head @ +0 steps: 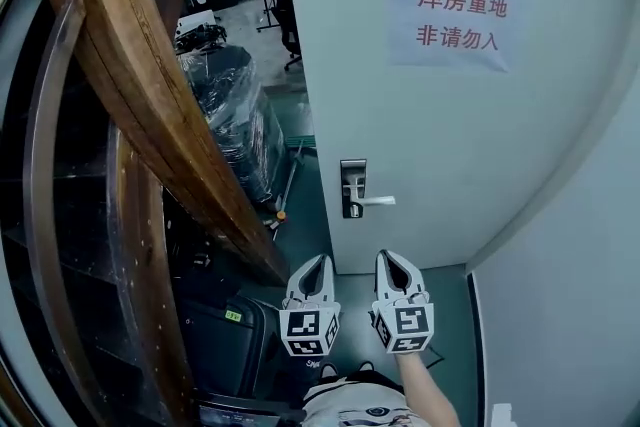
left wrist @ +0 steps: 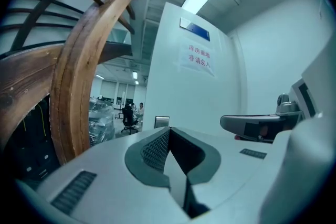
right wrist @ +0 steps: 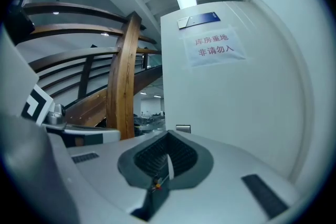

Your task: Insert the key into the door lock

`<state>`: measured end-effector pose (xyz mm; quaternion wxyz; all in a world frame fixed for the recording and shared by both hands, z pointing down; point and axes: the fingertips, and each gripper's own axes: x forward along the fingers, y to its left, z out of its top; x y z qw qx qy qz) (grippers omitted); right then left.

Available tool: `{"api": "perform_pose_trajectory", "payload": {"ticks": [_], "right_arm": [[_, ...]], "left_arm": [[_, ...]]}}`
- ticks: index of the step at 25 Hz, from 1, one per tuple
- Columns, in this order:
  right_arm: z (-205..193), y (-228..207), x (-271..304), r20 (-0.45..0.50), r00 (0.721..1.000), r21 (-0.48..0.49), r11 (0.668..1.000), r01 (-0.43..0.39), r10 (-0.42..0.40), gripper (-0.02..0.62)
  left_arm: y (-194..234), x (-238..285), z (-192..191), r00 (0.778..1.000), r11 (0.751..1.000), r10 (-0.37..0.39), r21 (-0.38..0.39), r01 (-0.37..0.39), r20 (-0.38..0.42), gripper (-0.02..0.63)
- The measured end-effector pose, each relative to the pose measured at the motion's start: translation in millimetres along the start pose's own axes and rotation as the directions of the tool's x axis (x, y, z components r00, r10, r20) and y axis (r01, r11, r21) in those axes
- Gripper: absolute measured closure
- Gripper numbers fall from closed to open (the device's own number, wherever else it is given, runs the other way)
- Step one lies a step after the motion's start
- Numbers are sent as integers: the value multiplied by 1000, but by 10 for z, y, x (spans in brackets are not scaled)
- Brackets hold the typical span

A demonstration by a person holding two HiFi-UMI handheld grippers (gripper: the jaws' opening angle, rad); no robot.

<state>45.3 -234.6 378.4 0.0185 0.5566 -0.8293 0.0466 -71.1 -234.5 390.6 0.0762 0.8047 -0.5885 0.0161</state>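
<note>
The white door (head: 420, 135) carries a metal lock plate (head: 352, 187) with a lever handle (head: 376, 201). Both grippers hover side by side below the lock, pointing at the door and well short of it. My left gripper (head: 322, 260) is shut with nothing in it. My right gripper (head: 385, 255) is shut. In the right gripper view a thin pale strip, which looks like the key (right wrist: 169, 164), stands on edge between the pads of the right gripper (right wrist: 168, 136), with a small orange bit at its base. The lock plate (right wrist: 183, 128) shows just above the jaws. The left gripper (left wrist: 167, 131) also faces the lock plate (left wrist: 161, 121).
A curved wooden stair rail (head: 130, 65) fills the left. Plastic-wrapped goods (head: 225, 105) and an office chair (head: 288, 25) stand beyond the door edge. A dark case (head: 225, 330) lies on the floor at lower left. A paper sign (head: 455, 15) hangs on the door. A white wall (head: 590, 265) closes the right.
</note>
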Motion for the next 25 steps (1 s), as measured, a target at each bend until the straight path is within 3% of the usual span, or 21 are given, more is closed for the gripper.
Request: {"api": "perform_pose_trajectory", "payload": {"ticks": [8, 25], "right_arm": [[83, 15, 24, 16, 1000, -17, 1000, -8, 8, 589], [-130, -18, 25, -16, 1000, -9, 1000, -10, 10, 589]], "left_arm": [[19, -19, 48, 1000, 1000, 9, 11, -9, 8, 603], [23, -40, -98, 1000, 1000, 26, 10, -26, -15, 603]]}}
